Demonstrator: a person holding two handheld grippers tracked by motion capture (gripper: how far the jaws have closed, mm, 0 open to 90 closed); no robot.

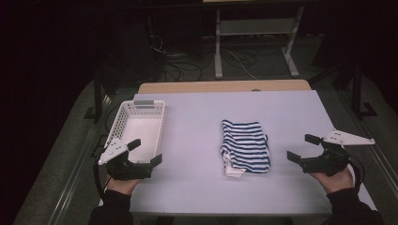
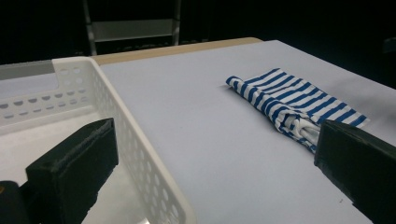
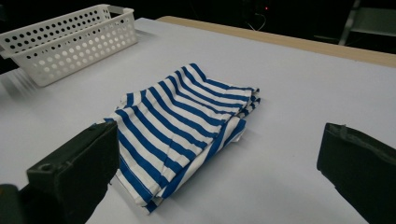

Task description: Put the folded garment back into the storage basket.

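— Where is the cloth?

— Your folded blue-and-white striped cloth (image 1: 246, 147) lies flat on the counter (image 1: 197, 178), a little right of the middle. It is folded into a rough rectangle with the stripes running across it, and white inner layers peek out at the near corner. In the right gripper view the cloth (image 3: 187, 126) sits just ahead of your jaws and a bit to their left, with its near folded edge closest to you.

— And my right gripper?

— Your right gripper (image 1: 305, 149) hovers to the right of the cloth, near it but apart. Its jaws stand wide open, pointing left toward the cloth, and there is nothing between them.

— The left one?

— Your left gripper (image 1: 146, 152) is at the near left of the counter, well apart from the cloth. Its jaws are also spread wide and hold nothing. One jaw sits over the near end of the white basket (image 1: 123, 117), the other over the bare counter beside the basket's right wall. In the left gripper view that perforated basket wall (image 2: 140, 154) runs up between your two jaws, and the cloth (image 2: 294, 102) lies farther off to the right.

— What about the basket itself?

— It stands upright along the left side of the counter, with its long side running away from you.
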